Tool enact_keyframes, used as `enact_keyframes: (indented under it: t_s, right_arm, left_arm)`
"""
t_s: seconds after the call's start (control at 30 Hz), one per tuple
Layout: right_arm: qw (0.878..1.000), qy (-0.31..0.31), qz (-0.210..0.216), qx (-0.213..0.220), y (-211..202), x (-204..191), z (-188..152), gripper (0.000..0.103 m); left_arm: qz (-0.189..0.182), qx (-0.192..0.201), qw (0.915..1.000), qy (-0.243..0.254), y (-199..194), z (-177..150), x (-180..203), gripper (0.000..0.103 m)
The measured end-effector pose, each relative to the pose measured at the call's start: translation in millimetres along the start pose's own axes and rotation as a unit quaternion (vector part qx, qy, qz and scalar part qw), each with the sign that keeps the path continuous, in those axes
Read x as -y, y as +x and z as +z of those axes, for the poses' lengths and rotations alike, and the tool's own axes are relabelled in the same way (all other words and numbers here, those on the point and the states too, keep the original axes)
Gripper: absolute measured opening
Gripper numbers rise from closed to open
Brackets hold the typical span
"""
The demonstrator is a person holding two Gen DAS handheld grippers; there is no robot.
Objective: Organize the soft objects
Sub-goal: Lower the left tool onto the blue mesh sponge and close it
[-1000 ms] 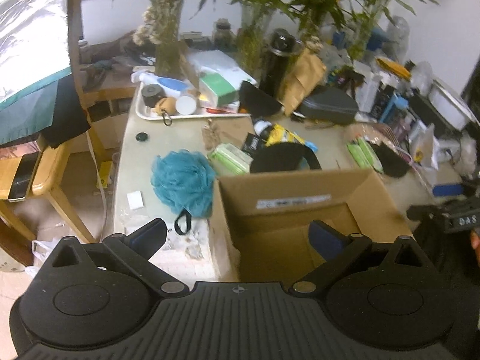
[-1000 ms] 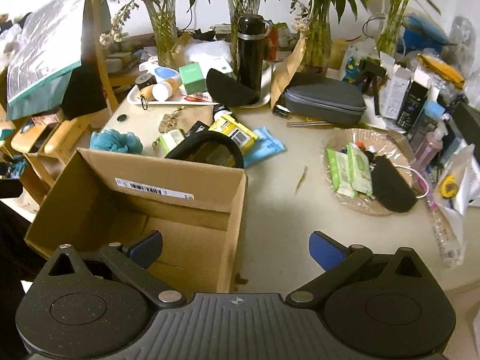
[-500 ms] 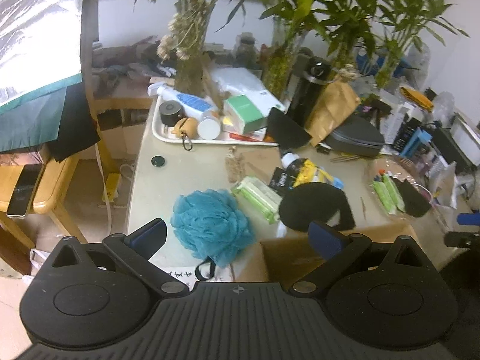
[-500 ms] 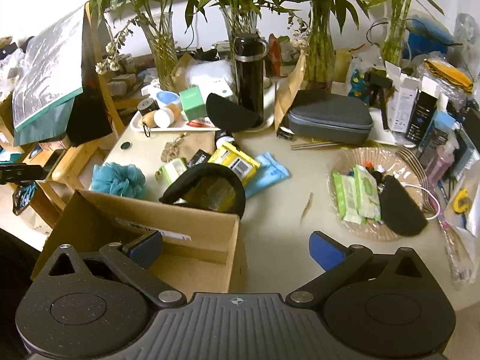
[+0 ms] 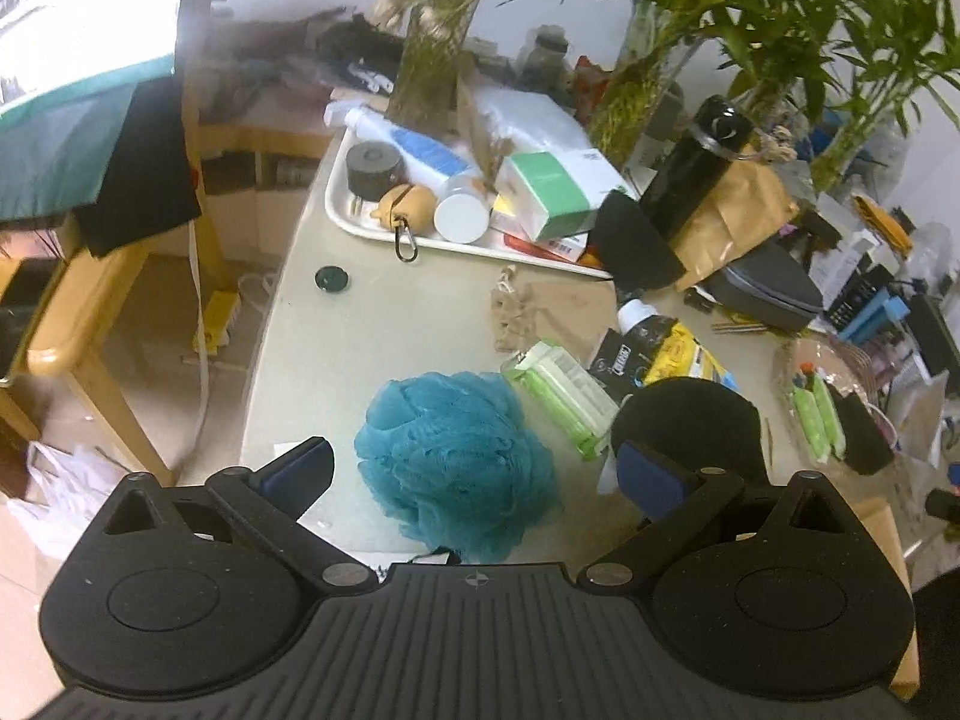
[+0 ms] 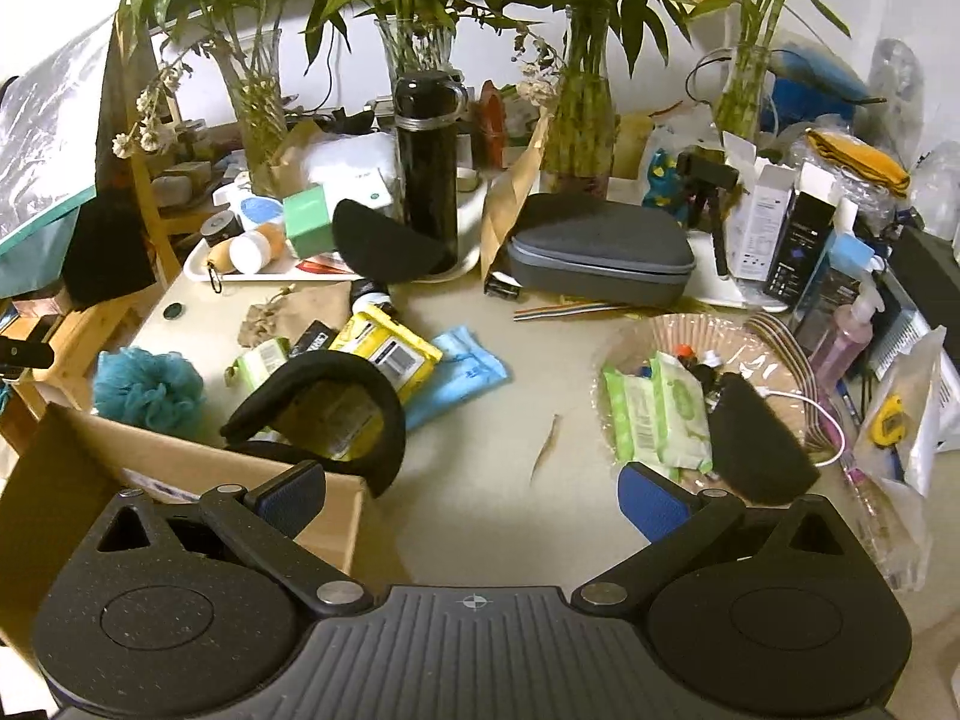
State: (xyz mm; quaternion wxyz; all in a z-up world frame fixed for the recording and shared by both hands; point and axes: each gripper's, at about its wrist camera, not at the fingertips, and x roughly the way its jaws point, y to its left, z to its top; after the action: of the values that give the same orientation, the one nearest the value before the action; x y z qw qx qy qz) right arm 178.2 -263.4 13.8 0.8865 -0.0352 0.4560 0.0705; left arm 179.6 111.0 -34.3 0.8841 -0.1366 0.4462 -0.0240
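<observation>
Left wrist view shows the left gripper [image 5: 474,468], jaws wide and empty, straddling a fluffy teal mesh bath sponge [image 5: 456,462] on the tabletop [image 5: 384,336]. Beside a brown cardboard box [image 6: 180,468], the right gripper [image 6: 474,489] hovers equally wide, holding nothing.

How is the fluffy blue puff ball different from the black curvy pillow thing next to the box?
The teal mesh bath puff is a frilly, rounded ball; the black U-shaped neck pillow is smooth, with an open middle. The puff is smaller than the pillow. The puff lies alone on the table; the pillow rests on packets against the cardboard box. Both look soft.
</observation>
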Motion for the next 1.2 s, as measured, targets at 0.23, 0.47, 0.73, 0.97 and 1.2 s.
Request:
enact_keyframes:
  t_s: [0.23,0.47,0.73,0.97,1.2]
  right_arm:
    - [1.000,0.022,0.005,0.010,9,8,5,0.103]
    - [1.000,0.021,0.009,-0.006,25,15,18,0.103]
    - [0.999,0.019,0.029,-0.008,50,20,33,0.103]
    - [0.997,0.022,0.072,0.003,81,26,44,0.103]
    - [0.992,-0.014,0.118,-0.043,131,7,53,0.103]
  left_arm:
    - [0.005,-0.034,0.9991,-0.023,39,9,-12,0.103]
    - [0.008,-0.068,0.9970,-0.035,70,17,-18,0.101]
    - [-0.001,-0.112,0.9920,-0.059,100,19,-24,0.084]
    - [-0.001,-0.133,0.9878,-0.081,110,20,-28,0.064]
    - [-0.008,-0.121,0.9912,-0.053,104,19,-20,0.042]
